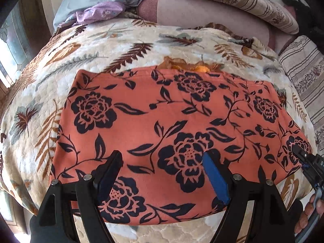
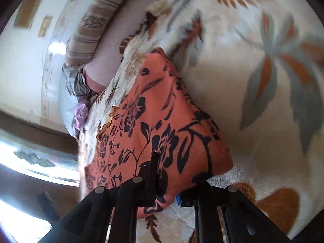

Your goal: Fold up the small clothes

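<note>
An orange garment with a dark floral print [image 1: 162,133] lies flat on a cream leaf-patterned blanket [image 1: 66,64]. My left gripper [image 1: 162,162] is open just above the garment's near edge, with one finger on each side of a large printed flower. My right gripper [image 1: 297,148] shows at the garment's right corner. In the right wrist view the right gripper [image 2: 168,174] has one finger on top of the garment [image 2: 162,111] and the other beneath its corner, so it is shut on that corner.
Striped pillows [image 1: 253,2] and a pink cushion [image 1: 202,14] lie at the back of the bed. A grey and lilac pile of clothes [image 1: 105,2] sits at the back left. A window [image 1: 8,46] is on the left.
</note>
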Action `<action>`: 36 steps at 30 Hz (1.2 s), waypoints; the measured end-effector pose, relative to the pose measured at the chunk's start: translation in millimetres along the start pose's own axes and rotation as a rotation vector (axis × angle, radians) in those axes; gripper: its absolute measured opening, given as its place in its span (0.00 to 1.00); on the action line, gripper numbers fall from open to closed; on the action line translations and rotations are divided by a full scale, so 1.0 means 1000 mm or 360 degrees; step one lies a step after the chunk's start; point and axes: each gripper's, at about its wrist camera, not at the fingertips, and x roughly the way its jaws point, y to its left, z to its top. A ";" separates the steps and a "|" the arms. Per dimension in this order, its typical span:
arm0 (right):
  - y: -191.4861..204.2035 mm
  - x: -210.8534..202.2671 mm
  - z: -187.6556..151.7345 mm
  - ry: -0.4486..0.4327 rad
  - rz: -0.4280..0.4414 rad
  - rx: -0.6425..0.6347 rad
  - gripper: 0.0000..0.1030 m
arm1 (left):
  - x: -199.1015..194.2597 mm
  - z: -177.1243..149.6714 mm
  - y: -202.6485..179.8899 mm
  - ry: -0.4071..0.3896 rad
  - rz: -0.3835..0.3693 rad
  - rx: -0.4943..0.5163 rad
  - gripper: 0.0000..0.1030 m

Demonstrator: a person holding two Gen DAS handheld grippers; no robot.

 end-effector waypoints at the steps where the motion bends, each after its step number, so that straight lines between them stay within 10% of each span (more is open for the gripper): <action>1: 0.012 -0.008 -0.002 -0.0039 -0.0058 -0.0127 0.13 | -0.003 0.003 -0.002 -0.0038 -0.0005 0.0002 0.80; 4: -0.005 0.022 -0.011 0.0172 -0.0166 -0.0167 0.15 | 0.009 0.012 -0.010 -0.0020 -0.0004 0.0010 0.82; 8: -0.063 0.012 -0.011 0.0253 0.0204 0.0241 0.30 | 0.050 0.006 -0.024 0.0130 0.0077 0.0120 0.84; 10: -0.071 -0.008 -0.005 0.0228 0.0222 0.0247 0.73 | 0.048 0.002 -0.026 0.0045 0.0105 0.0143 0.88; 12: -0.074 -0.027 0.007 0.0152 0.0232 0.0228 0.89 | 0.050 0.000 -0.023 0.0027 0.0086 0.0135 0.90; 21: -0.039 0.070 0.134 0.0425 0.0481 0.0001 0.87 | 0.052 0.000 -0.024 0.0020 0.0075 0.0148 0.92; 24: -0.024 0.123 0.156 0.0593 0.0326 -0.0103 0.86 | 0.053 0.000 -0.022 0.0019 0.0062 0.0152 0.92; 26: -0.023 0.151 0.156 0.0706 0.0250 -0.0100 0.66 | 0.053 0.000 -0.021 0.0012 0.0053 0.0157 0.93; 28: -0.012 0.159 0.153 0.0742 0.0233 -0.0161 0.25 | 0.053 0.000 -0.020 0.0003 0.0045 0.0161 0.93; 33: 0.046 0.129 0.142 0.0414 -0.0165 -0.0679 0.20 | 0.056 0.000 -0.018 -0.0016 0.0037 0.0174 0.97; 36: 0.025 0.158 0.133 0.0515 -0.0284 -0.0605 0.31 | 0.056 0.004 -0.020 0.0017 0.0049 0.0180 0.97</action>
